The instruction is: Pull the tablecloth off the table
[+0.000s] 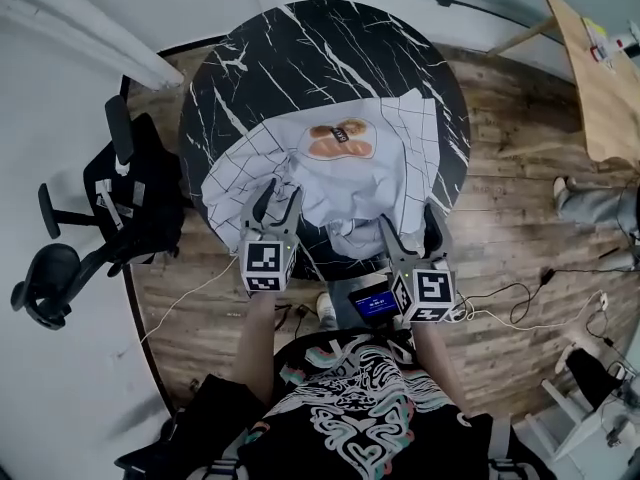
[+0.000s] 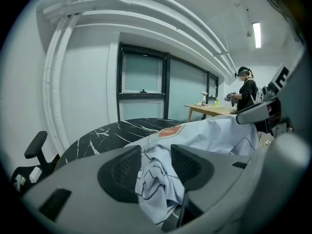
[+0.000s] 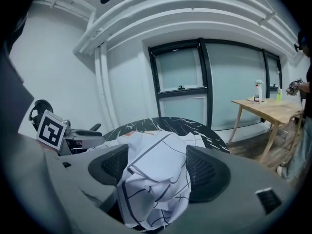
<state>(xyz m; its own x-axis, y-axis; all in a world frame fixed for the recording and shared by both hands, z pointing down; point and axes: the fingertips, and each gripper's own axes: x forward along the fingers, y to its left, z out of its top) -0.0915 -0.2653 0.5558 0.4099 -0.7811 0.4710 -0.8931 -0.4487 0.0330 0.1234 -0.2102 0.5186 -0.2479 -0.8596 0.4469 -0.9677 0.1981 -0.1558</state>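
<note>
Tablecloth (image 1: 340, 168): a white cloth with thin dark grid lines and an orange print (image 1: 340, 140) near its middle. It is crumpled into a heap on the near half of the table, and the far half is bare.
Table (image 1: 330, 48): round, with a black top veined in white. It stands straight ahead of the person.
Lie of the cloth: the heap runs left to right across the table. Its near edge spills over the rim towards the person, in folds.
Left gripper (image 1: 282, 200): it reaches over the near-left part of the heap. Its jaws are partly spread, and a loose fold hangs between the pads without being pinched.
Right gripper (image 1: 410, 226): it is at the near-right rim, a little closer to the person than the left one. Its jaws are spread wide, and a bunched fold fills the gap between them. The pads do not press on it.
Key relation: the cloth lies forward of both tools, and each already has an edge fold inside its jaws. Neither tool is clearly better placed.
Judgement on the next move: both pairs of jaws would need to close on their folds first. The pull would then run straight back towards the person, across the short way of the heap.
Risk, as a judgement: with the jaws slack, either fold could slip out.
Surroundings: a black office chair (image 1: 110, 208) stands to the left of the table, on a wooden floor (image 1: 500, 168).
</note>
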